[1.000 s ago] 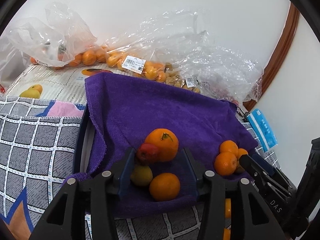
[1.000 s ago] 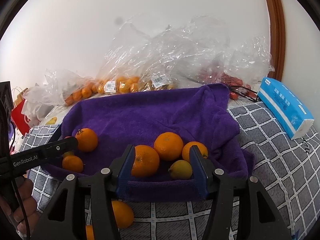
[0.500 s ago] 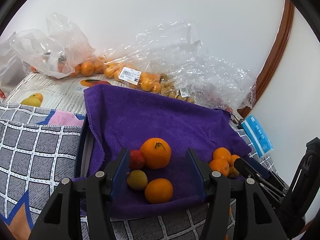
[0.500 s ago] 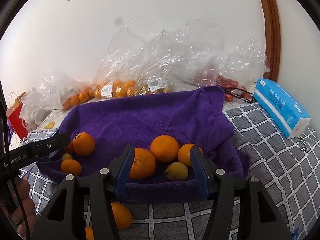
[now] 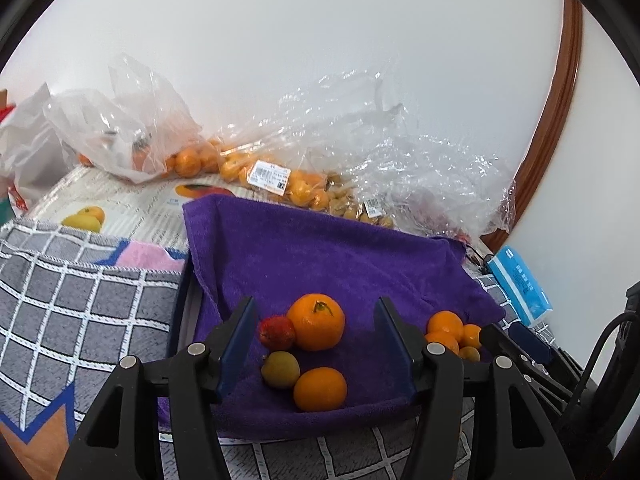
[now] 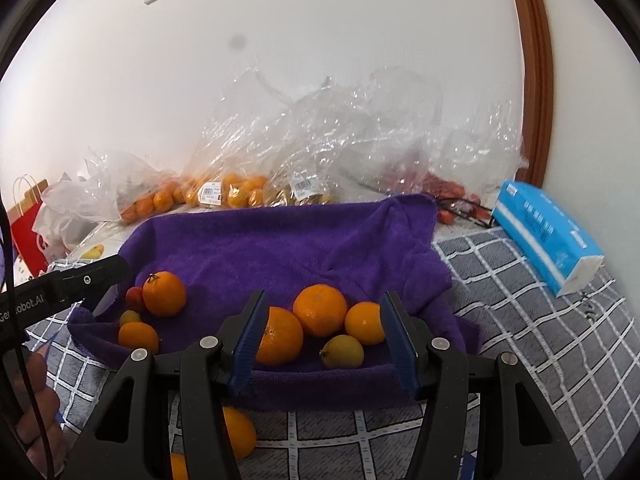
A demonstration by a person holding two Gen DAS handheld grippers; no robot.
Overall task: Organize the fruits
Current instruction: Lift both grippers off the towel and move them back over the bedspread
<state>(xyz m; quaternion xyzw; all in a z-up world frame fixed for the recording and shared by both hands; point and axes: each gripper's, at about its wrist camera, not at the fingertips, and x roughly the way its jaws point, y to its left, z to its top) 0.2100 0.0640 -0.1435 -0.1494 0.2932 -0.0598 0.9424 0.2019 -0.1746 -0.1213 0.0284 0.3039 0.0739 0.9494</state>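
I am holding my left gripper (image 5: 316, 344) over the purple towel (image 5: 320, 264), its jaws opening with nothing pressed between them. Beyond its tips a large orange (image 5: 316, 322) is touching a red fruit (image 5: 277, 333) at its nine o'clock. My right gripper (image 6: 322, 336) is hanging parted and empty before three oranges (image 6: 320, 310) and what I take for a lemon (image 6: 343, 351), at their six o'clock.

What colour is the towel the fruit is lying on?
Deep purple: the soft terry towel shows best in the right wrist view.
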